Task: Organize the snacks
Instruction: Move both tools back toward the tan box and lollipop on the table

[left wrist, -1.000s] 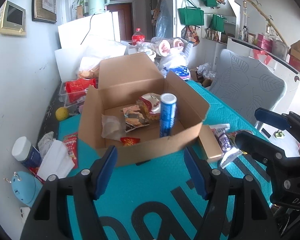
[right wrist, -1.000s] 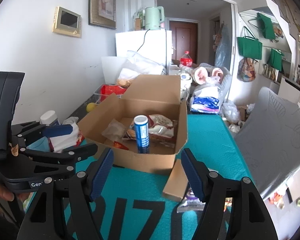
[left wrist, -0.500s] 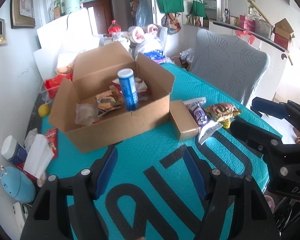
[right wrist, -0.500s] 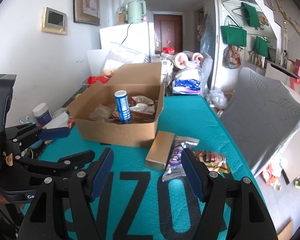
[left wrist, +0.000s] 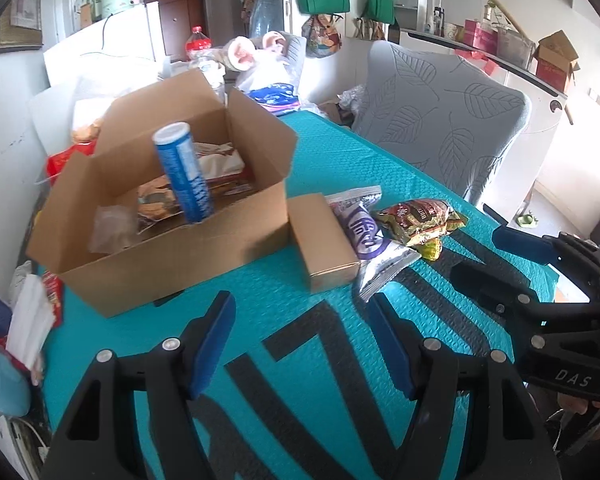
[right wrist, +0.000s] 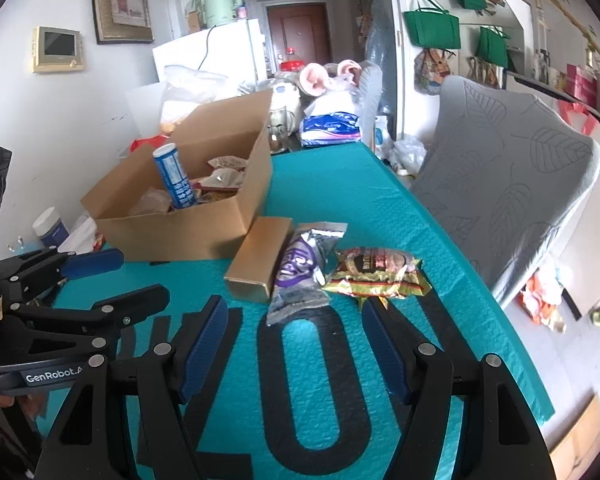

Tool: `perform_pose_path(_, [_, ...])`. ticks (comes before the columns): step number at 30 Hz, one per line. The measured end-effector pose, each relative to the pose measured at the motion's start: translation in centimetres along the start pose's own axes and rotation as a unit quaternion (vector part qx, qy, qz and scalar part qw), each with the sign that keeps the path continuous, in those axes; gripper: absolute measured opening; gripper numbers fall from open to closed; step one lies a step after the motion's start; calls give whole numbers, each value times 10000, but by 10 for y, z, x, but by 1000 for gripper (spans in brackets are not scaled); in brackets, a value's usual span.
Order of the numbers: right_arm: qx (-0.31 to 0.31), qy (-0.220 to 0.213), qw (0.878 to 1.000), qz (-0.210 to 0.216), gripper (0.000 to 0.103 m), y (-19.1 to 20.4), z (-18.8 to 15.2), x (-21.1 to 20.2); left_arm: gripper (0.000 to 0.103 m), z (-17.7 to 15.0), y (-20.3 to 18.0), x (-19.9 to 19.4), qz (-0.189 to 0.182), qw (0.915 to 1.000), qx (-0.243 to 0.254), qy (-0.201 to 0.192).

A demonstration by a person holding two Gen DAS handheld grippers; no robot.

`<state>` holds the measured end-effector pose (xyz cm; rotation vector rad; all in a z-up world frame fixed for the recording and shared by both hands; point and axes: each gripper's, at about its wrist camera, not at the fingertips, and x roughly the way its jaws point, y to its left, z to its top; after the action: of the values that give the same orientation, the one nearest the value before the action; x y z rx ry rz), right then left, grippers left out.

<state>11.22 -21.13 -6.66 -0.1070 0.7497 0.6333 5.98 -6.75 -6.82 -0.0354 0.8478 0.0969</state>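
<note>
Nearest the cameras, the left claw (left wrist: 300, 336) and the right claw (right wrist: 296, 336) both stand apart with nothing between their blue pads, above the teal table (right wrist: 340, 184). Just beyond lie a purple snack packet (right wrist: 298, 268), a gold-and-red snack bag (right wrist: 376, 272) to its right, and a small brown carton (right wrist: 260, 258) touching the packet's left side. Farther back sits the open cardboard box (right wrist: 172, 228), with a blue tube (right wrist: 174, 180) standing tilted among wrappers inside.

Both wrists face table (left wrist: 340, 152) (angled down) — near.
</note>
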Motion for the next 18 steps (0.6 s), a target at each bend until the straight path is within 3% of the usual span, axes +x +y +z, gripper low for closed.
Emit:
perform_pose_path(9, [287, 278, 9991, -126, 70, -36, -3, 21, 68, 16, -16, 39, -174, 9995, -14, 264])
perform_pose_path(18, [409, 490, 9977, -236, 70, -59, -5, 42, 68, 28, -22, 72, -64, 9988, -113, 479])
